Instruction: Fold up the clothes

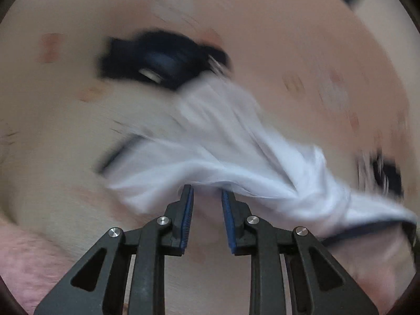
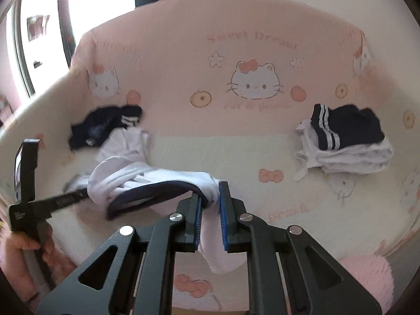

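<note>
On the far left of the bed [image 2: 183, 141], a dark garment [image 2: 105, 127] lies crumpled, with the far end of the white shirt [image 2: 126, 157] touching it. Nearer, at the left edge, a hand [image 2: 23, 246] holds the left gripper [image 1: 207, 191]; its jaws stand a little apart at the shirt's near hem, and through the blur I cannot tell whether the pads actually pinch the cloth. The shirt hangs lifted off the bed, its long axis running left to right from that gripper across to the right gripper [image 2: 210, 202], with its navy collar [image 2: 147, 197] facing near. The right gripper's jaws are clamped on a fold of the shirt, a loose end dangling below them. So the shirt lies straight ahead of both grippers, strung between them; the right one has the firm hold and is the nearer to the collar end. Spreading it flat probably turns on the left gripper securing its side first. Far right, well apart, sits a pile [image 2: 346, 141] of folded clothes.
</note>
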A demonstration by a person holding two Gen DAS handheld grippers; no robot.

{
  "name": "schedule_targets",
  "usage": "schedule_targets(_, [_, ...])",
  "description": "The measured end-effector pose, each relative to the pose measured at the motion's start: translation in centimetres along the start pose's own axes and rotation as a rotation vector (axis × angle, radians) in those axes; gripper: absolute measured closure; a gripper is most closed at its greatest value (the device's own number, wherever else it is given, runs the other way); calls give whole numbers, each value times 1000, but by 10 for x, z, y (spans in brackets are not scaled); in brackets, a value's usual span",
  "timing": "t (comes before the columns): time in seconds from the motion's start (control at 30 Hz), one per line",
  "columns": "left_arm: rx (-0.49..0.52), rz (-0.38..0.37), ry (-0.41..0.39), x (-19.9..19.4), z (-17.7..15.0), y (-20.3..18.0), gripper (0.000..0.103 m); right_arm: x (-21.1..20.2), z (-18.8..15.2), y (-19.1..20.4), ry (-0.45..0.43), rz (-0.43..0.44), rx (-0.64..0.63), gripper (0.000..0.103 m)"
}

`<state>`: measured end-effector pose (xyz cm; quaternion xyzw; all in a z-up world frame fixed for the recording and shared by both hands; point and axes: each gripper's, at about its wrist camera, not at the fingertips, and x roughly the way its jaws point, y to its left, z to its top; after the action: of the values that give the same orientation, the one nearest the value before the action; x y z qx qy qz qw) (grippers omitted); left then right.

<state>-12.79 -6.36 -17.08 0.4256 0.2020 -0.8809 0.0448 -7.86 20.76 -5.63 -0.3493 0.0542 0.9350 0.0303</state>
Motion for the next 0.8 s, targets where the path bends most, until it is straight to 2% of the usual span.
schedule_targets(0.1, [21,-128,18,-7,4,-1,79,-12,8,-3,-34,7,12,92])
schedule_targets(0.2, [143,-295,104,-2,-6,-29,76,-13,6,-5,-13,32,29,92])
schedule_targets(0.27, [255,-362,173,1,-23,-51,58,-4,0,-3,23,32,24,92])
schedule_targets(0.3, [310,-367,202,6,-32,-63,55,0,-4,-1,42,31,20,92])
schedule_targets(0.43, [438,-382,315,19,-65,-86,55,11,-16,1,83,33,14,91])
schedule_targets(0.63, [598,-303,365,13,-101,-99,56,3,-13,-22,75,116,101,90])
schedule_targets(0.7, [589,-232,352,20,-101,-95,88,0,-13,-29,80,134,113,90])
schedule_targets(0.73, [582,-195,345,23,-100,-91,97,-2,-13,-33,83,143,119,90])
schedule_targets(0.8, [540,-141,327,27,-94,-83,97,2,-14,-36,116,139,109,88])
